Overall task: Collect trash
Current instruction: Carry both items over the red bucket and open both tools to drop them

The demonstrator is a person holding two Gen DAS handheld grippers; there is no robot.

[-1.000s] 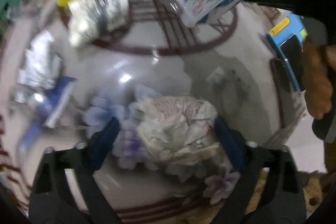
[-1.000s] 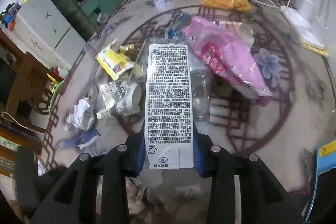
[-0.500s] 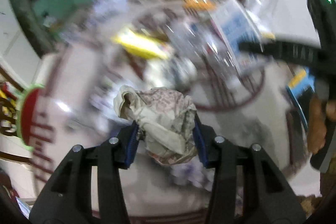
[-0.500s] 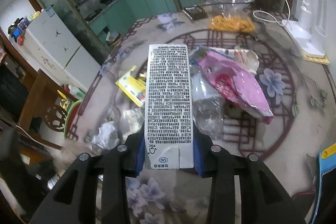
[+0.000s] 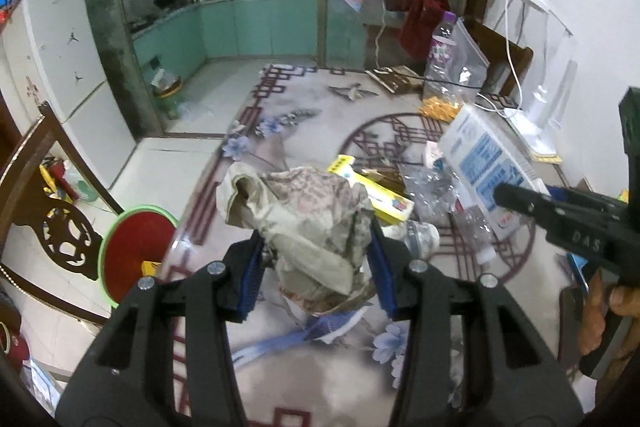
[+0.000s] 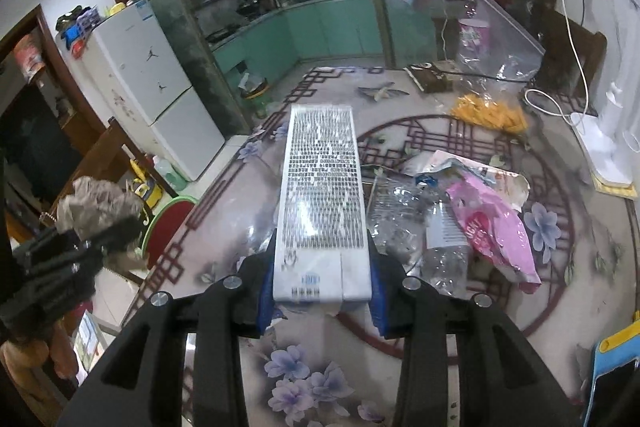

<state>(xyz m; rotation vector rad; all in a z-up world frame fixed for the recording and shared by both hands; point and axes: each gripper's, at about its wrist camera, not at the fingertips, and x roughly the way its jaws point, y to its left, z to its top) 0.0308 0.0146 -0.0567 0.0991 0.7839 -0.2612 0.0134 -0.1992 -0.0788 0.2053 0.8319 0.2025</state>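
The left gripper (image 5: 316,267) pinches a crumpled wad of paper (image 5: 304,223) between its blue-padded fingers (image 5: 250,279). The wad bulges up and forward past the fingertips and hangs clear above the tabletop (image 5: 328,379), which is patterned with maroon lattice rings and pale purple flowers. Taking the wad as the landmark: just behind it to the right a yellow wrapper (image 5: 376,195) lies flat, beyond that a heap of crushed clear plastic (image 5: 432,195), and below it to the left, off the tabletop's edge, stands a red stool with a green rim (image 5: 134,251).

The right gripper (image 6: 322,287) clamps a tall white carton (image 6: 322,199) at its lower end, one finger (image 6: 266,293) pressed on each narrow side. The printed face looks toward the camera and the carton reaches well forward beyond the fingertips, lifted off the tabletop. In the left wrist view the same carton (image 5: 484,171) shows to the right of the wad, held by the other gripper (image 5: 568,215), the two apart. A pink bag (image 6: 496,227) lies on the tabletop right of the carton, beside the crushed plastic.
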